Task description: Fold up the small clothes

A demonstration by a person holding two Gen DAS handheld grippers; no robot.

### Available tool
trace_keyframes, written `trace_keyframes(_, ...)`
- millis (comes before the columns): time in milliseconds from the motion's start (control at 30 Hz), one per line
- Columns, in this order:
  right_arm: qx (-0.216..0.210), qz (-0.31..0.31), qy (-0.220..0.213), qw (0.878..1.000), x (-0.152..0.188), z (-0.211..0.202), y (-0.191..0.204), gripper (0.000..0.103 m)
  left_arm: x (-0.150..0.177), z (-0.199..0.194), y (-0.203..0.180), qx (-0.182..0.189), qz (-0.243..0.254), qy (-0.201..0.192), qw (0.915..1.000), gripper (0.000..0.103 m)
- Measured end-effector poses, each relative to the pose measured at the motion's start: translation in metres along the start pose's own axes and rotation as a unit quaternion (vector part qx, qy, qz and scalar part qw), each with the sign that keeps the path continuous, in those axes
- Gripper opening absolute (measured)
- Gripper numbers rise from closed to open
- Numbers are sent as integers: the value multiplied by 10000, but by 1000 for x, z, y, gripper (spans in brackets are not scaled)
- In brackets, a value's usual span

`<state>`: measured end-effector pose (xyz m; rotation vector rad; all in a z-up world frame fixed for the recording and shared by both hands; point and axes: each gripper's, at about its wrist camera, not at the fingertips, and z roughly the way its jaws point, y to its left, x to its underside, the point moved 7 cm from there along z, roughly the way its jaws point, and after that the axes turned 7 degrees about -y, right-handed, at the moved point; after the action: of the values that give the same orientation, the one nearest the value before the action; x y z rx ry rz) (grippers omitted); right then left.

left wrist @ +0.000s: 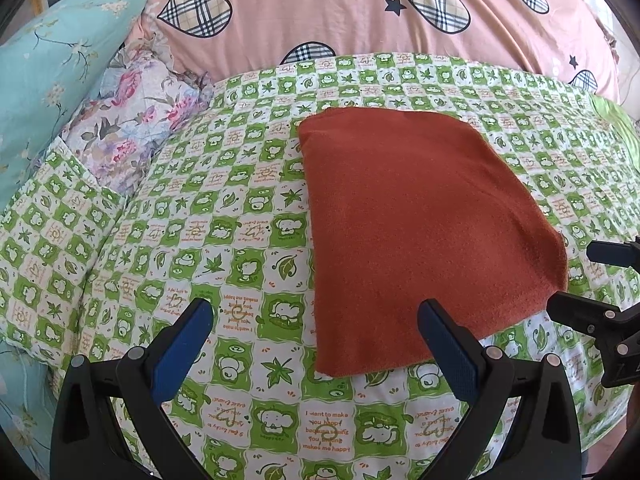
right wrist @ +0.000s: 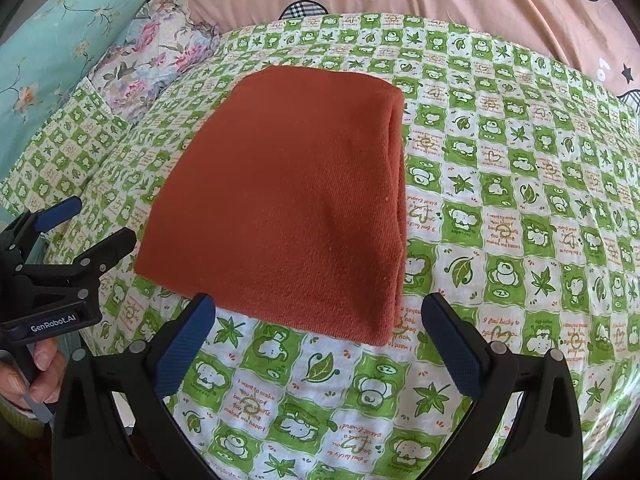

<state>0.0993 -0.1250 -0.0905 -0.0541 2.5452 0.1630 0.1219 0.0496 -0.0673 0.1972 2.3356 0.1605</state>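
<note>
A rust-orange garment [left wrist: 420, 224] lies folded into a flat rectangle on the green-and-white patterned sheet [left wrist: 224, 216]. It also shows in the right wrist view [right wrist: 288, 200], with its layered folded edge on the right side. My left gripper [left wrist: 316, 308] is open and empty, just in front of the garment's near left corner; its right fingertip overlaps the garment's near edge in view. My right gripper [right wrist: 320, 304] is open and empty at the garment's near edge. It also shows in the left wrist view [left wrist: 576, 276], and the left gripper shows in the right wrist view [right wrist: 92, 220].
A pink quilt with plaid hearts [left wrist: 320, 12] is piled at the back. A teal floral pillow [left wrist: 48, 76] and a flowered pillow [left wrist: 132, 116] lie at the left. A hand [right wrist: 36, 368] holds the left gripper's handle.
</note>
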Motion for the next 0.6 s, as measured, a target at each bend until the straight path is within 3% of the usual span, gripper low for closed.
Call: trace_keyframes(600, -18, -74, -35, 10000, -4, -7, 2, 103, -1, -4, -1, 3, -8, -30, 10000, 102)
